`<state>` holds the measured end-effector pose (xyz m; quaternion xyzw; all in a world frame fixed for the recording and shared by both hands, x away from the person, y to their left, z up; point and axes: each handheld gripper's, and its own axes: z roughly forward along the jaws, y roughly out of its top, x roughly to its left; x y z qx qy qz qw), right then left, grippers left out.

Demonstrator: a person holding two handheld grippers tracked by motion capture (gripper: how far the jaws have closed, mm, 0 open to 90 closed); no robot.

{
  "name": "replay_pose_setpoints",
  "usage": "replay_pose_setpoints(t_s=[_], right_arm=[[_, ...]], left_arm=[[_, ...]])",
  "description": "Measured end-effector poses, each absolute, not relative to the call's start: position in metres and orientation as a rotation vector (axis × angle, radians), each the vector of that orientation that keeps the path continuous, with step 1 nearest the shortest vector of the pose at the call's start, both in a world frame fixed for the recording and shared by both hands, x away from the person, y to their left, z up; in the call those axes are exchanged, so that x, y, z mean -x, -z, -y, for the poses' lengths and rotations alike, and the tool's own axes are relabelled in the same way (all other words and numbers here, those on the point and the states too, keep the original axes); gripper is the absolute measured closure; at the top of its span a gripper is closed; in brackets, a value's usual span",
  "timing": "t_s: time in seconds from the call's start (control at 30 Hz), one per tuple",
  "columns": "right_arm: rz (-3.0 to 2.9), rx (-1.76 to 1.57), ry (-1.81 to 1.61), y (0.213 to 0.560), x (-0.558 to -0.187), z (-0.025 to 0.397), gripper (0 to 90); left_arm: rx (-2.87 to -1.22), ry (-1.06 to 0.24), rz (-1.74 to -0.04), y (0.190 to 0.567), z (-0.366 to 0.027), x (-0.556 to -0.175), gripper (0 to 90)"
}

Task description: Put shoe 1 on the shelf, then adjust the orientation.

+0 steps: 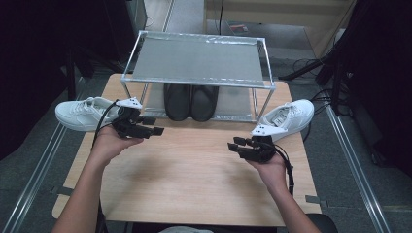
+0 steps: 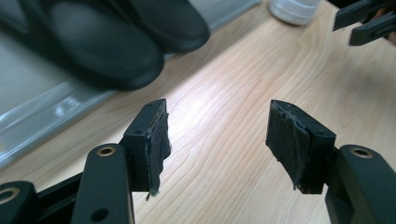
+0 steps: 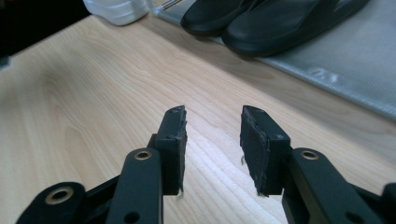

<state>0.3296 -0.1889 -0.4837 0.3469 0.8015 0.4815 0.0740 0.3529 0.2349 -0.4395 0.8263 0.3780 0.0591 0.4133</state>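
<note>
A pair of black shoes [image 1: 190,101] stands on the lower shelf of a metal rack [image 1: 199,80] at the table's far side; the pair also shows in the left gripper view [image 2: 112,42] and the right gripper view [image 3: 266,21]. One white sneaker [image 1: 83,112] lies at the table's left edge, another white sneaker [image 1: 287,118] at the right. My left gripper [image 1: 154,131] hovers open over the wood, right of the left sneaker. My right gripper [image 1: 234,146] is open too, in front of the right sneaker. Nothing sits between either pair of jaws [image 2: 217,140] [image 3: 212,149].
The wooden table [image 1: 194,174] has bare surface between and in front of the grippers. The rack's top shelf [image 1: 197,58] is a bare mesh. Cables and dark stands crowd the floor to the right [image 1: 335,82].
</note>
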Motion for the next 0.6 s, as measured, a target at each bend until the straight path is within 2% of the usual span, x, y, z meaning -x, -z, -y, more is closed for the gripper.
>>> replay_pose_setpoints(t_s=[0.27,0.6], right_arm=[[-2.385,-0.996,-1.456,0.480,-0.334,0.190,57.6],[-2.397,-0.996,-1.416,0.480,-0.340,0.193,57.2]], left_arm=[[-2.037,-0.164,-1.008,0.442,-0.256,-0.350,39.8],[-1.981,-0.199,-1.092,0.441,-0.288,-0.346,39.8]])
